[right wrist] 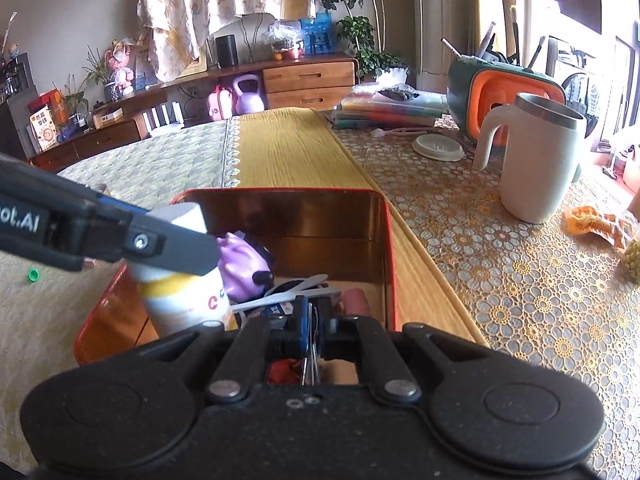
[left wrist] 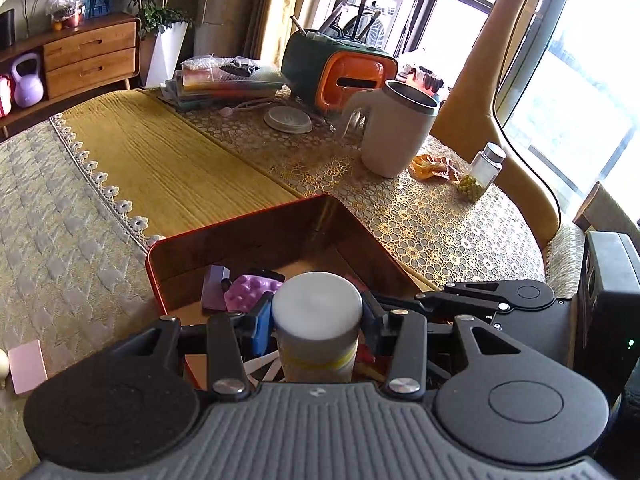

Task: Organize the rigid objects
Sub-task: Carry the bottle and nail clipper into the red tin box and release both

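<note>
A red tin box (left wrist: 256,216) (right wrist: 384,232) with a gold inside stands on the table. My left gripper (left wrist: 316,316) is shut on a white-capped bottle (left wrist: 316,308) with a yellow band and holds it upright over the box's near-left corner; it also shows in the right wrist view (right wrist: 184,300). My right gripper (right wrist: 310,320) is shut on a thin metal item (right wrist: 309,368) above the box's near edge. Inside lie a purple bumpy toy (left wrist: 250,290) (right wrist: 240,264), white strips (right wrist: 288,292) and a pink cylinder (right wrist: 356,300).
A beige mug (left wrist: 394,132) (right wrist: 536,160), a small jar of green beads (left wrist: 480,176), an orange wrapper (left wrist: 434,166), a white lid (left wrist: 288,119), stacked folders (left wrist: 228,80) and an orange-green case (left wrist: 340,72) stand beyond the box. A pink card (left wrist: 27,366) and a green cap (right wrist: 34,275) lie left.
</note>
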